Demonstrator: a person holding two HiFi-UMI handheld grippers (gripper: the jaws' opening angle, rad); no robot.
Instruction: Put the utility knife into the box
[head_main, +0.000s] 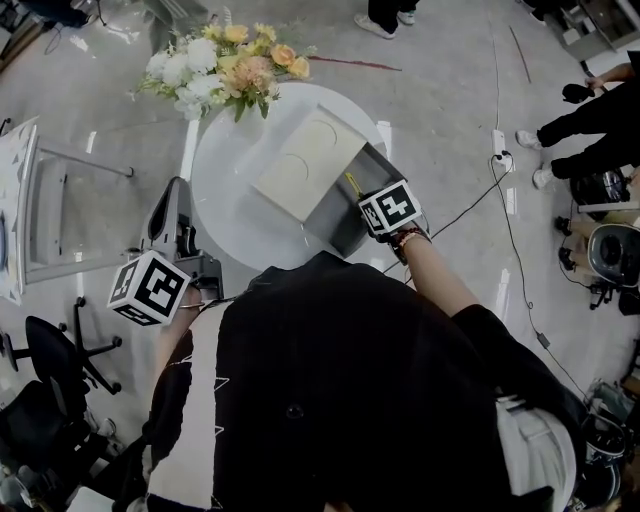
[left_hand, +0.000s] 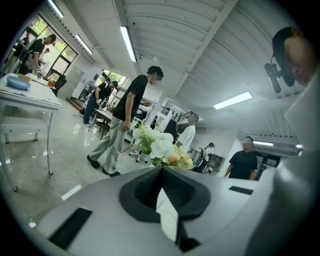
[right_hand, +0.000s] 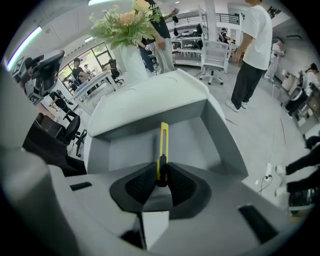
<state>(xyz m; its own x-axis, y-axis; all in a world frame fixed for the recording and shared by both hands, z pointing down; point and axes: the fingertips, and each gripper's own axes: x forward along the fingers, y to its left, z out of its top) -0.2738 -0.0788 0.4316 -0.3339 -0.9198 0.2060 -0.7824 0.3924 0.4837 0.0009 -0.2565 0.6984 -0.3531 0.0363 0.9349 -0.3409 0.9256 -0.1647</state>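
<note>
The box (head_main: 345, 228) sits on the round white table (head_main: 225, 205), towards its right edge as the wearer faces it. It is grey and its pale lid (head_main: 303, 165) is thrown back toward the middle of the table. At the table's far edge stands a bouquet (head_main: 228, 60) of white, yellow and peach flowers in a white vase (right_hand: 132, 62).

The right gripper (right_hand: 161, 169) points steeply down over the open box, pinching the yellow utility knife (right_hand: 163, 142) by one end. Its dark pads press on either side of the handle. The knife runs straight out from the jaws, down into the box's grey interior, with its free end close to the foot of the back wall below the raised lid. From where I stand I can't tell whether that end touches the bottom. The right gripper's marker cube (head_main: 389, 209) hangs just over the near wall of the box.

The left gripper (left_hand: 162, 169) is held off the table's left edge, well apart from the box, and points out roughly level across the room. Its jaws are pressed together with nothing between them. Its marker cube (head_main: 148, 287) sits by the wearer's left hand.

Around the table, a person in a black shirt (left_hand: 129, 117) stands on the glossy floor beyond the flowers. Another in a white shirt (right_hand: 254, 45) stands off past the box's right side. A black office chair (head_main: 55, 360) is parked to the wearer's left.
</note>
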